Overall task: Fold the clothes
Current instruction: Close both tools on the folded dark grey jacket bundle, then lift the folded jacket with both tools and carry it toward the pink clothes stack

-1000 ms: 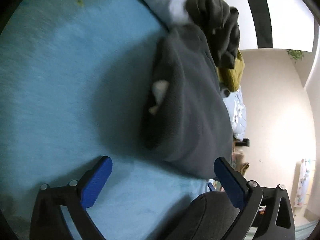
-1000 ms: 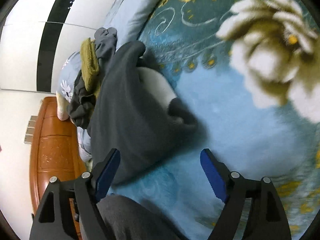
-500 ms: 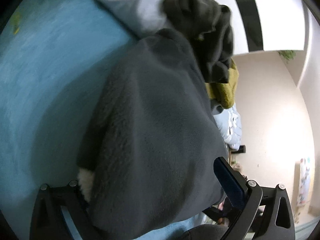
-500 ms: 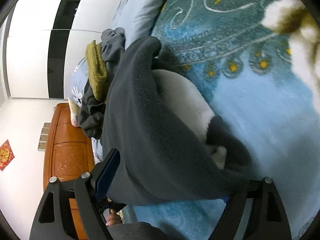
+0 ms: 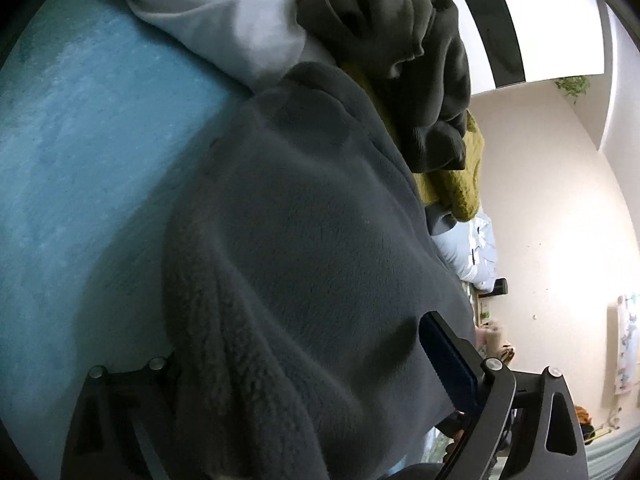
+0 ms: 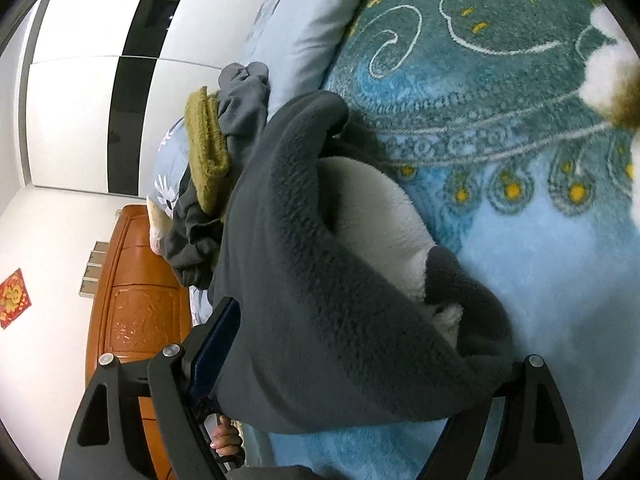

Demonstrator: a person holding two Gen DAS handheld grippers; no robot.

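A dark grey fleece garment [image 5: 304, 240] with a white fluffy lining [image 6: 376, 220] lies bunched on the blue patterned blanket [image 6: 540, 248]. My left gripper [image 5: 304, 364] is open with the fleece filling the gap between its wide-set jaws; only the right blue pad [image 5: 448, 364] shows, the other finger is under cloth. My right gripper [image 6: 360, 356] is open the same way around the same garment [image 6: 328, 304], with its left blue pad [image 6: 218, 344] visible and its right finger covered by fleece.
A pile of other clothes lies beyond: a white garment [image 5: 224, 16], a dark olive-grey one [image 5: 400, 52] and a mustard knit [image 6: 204, 148]. A pale blue pillow [image 6: 308, 28] and a wooden headboard [image 6: 136, 292] stand behind. The blue blanket [image 5: 80, 168] spreads to the left.
Both grippers have moved forward onto the grey fleece, which now fills the space between their jaws. The jaws remain wide apart.
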